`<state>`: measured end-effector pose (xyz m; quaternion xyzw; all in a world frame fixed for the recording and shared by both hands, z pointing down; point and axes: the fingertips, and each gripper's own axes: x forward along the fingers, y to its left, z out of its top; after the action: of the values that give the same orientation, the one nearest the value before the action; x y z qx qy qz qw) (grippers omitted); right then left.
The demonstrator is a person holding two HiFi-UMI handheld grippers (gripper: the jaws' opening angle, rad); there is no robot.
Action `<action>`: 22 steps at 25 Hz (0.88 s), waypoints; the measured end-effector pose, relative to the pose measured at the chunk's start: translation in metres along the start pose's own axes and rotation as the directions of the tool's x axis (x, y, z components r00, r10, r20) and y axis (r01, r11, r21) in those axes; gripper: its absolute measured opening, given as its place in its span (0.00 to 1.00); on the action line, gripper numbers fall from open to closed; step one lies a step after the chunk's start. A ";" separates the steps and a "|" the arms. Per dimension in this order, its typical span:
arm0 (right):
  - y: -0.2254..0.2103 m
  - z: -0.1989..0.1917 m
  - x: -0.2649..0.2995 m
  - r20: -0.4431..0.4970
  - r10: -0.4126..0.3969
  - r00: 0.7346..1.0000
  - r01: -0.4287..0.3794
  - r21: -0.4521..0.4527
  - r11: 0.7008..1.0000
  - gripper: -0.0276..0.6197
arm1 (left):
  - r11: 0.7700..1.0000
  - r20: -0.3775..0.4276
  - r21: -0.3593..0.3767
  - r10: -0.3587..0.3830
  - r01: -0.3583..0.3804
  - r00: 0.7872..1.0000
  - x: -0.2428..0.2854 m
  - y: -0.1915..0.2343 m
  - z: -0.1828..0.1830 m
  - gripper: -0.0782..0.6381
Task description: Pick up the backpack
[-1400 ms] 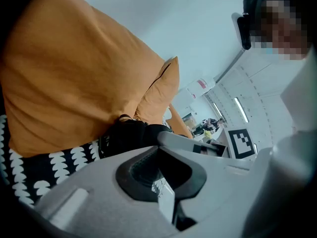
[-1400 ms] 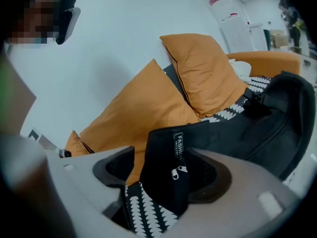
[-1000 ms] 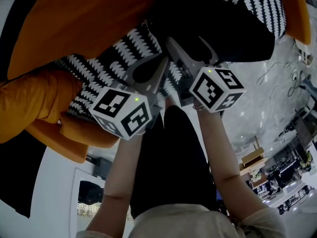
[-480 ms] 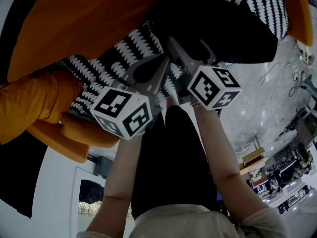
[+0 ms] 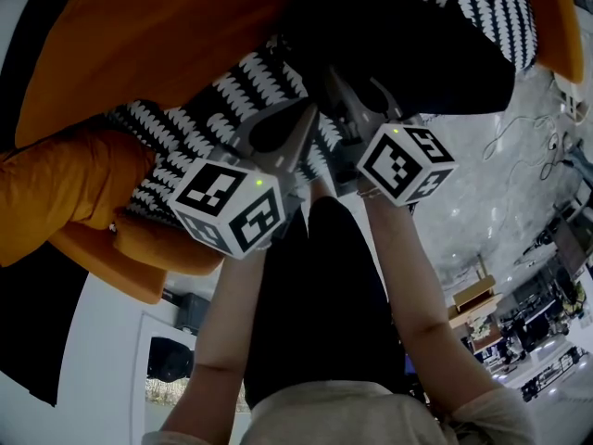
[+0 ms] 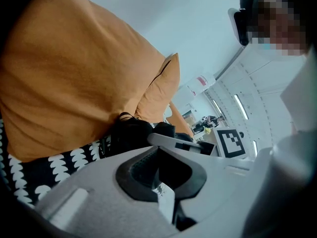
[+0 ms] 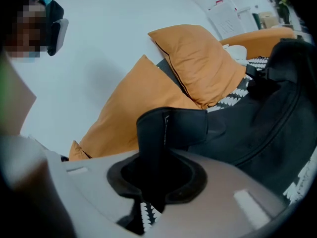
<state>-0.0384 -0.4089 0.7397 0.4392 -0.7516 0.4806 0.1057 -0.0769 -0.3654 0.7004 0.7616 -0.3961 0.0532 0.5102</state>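
Right gripper (image 7: 156, 175) jaws have just been closed onto the backpack's black strap (image 7: 171, 128): grabbed, not yet lifted.
The backpack (image 5: 408, 44) is lying on the patterned cover (image 5: 199, 109) of the orange sofa (image 5: 139, 54). Left gripper (image 6: 161, 170) jaws are seen together, probably on nothing, though that's hard to tell. Only a bit of strap is pinched, so it could be yanked free once the bag's weight is taken.

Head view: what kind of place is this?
Probably a lounge corner in an office or laboratory: an orange sofa, a polished stone-like floor, and desks with equipment at the far right.
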 end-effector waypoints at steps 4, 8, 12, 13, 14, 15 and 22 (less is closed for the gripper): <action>-0.003 0.009 -0.007 0.013 0.010 1.000 -0.010 0.005 1.000 0.14 | 1.000 -0.003 0.008 -0.002 0.002 1.000 0.004 -0.004 0.001 0.12; 0.000 0.011 -0.020 0.037 0.034 0.999 -0.035 0.022 0.999 0.14 | 1.000 0.002 0.016 -0.005 0.005 1.000 -0.001 -0.010 0.000 0.11; 0.007 0.013 -0.036 0.058 0.060 0.997 -0.061 0.030 0.998 0.14 | 0.999 0.006 0.035 -0.018 0.018 1.000 -0.006 -0.018 -0.001 0.12; 0.009 0.014 -0.041 0.064 0.063 0.996 -0.065 0.027 0.998 0.14 | 0.999 0.008 0.038 -0.021 0.021 1.000 -0.007 -0.022 0.000 0.11; 0.011 0.016 -0.047 0.071 0.065 0.995 -0.067 0.027 0.997 0.14 | 0.999 0.009 0.040 -0.024 0.023 1.000 -0.009 -0.026 0.000 0.11; 0.014 0.018 -0.053 0.080 0.064 0.995 -0.067 0.029 0.997 0.14 | 0.999 0.010 0.042 -0.025 0.025 1.000 -0.013 -0.031 -0.001 0.11; 0.038 0.032 -0.093 0.113 0.090 0.990 -0.093 0.021 0.995 0.14 | 0.999 0.018 0.021 -0.050 0.050 0.999 -0.036 -0.066 -0.001 0.12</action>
<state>-0.0038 -0.3773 0.6458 0.4320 -0.7692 0.4695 0.0356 -0.0573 -0.3342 0.6350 0.7770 -0.3812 0.0374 0.4995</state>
